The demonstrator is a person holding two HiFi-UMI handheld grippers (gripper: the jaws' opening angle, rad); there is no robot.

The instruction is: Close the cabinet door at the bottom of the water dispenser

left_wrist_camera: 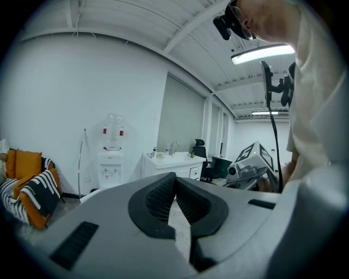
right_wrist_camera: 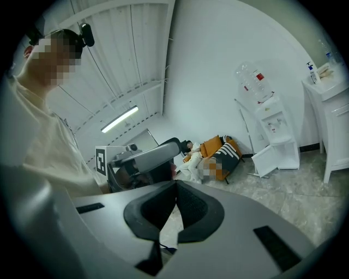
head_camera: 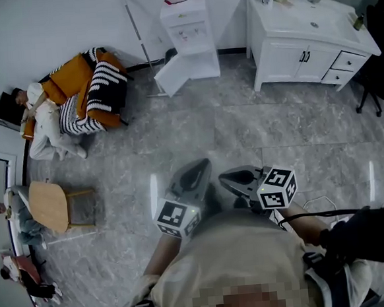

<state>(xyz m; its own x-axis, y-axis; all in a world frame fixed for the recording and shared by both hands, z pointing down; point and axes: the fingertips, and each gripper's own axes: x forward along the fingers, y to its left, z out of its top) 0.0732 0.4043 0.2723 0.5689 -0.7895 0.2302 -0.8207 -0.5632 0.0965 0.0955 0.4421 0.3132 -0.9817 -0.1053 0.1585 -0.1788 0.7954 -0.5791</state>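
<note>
You're on the approach. The tall white water dispenser [head_camera: 185, 21] stands against the far wall, well apart from you. At its bottom, the flat white cabinet door [head_camera: 173, 78] hangs open. It is upright on its hinge, and its width runs out so the free edge points near-left. The left gripper [head_camera: 195, 171] and right gripper [head_camera: 241, 176] both have closed, empty fingers. Next, I judge, walk in and push the door's outer face far-right.
</note>
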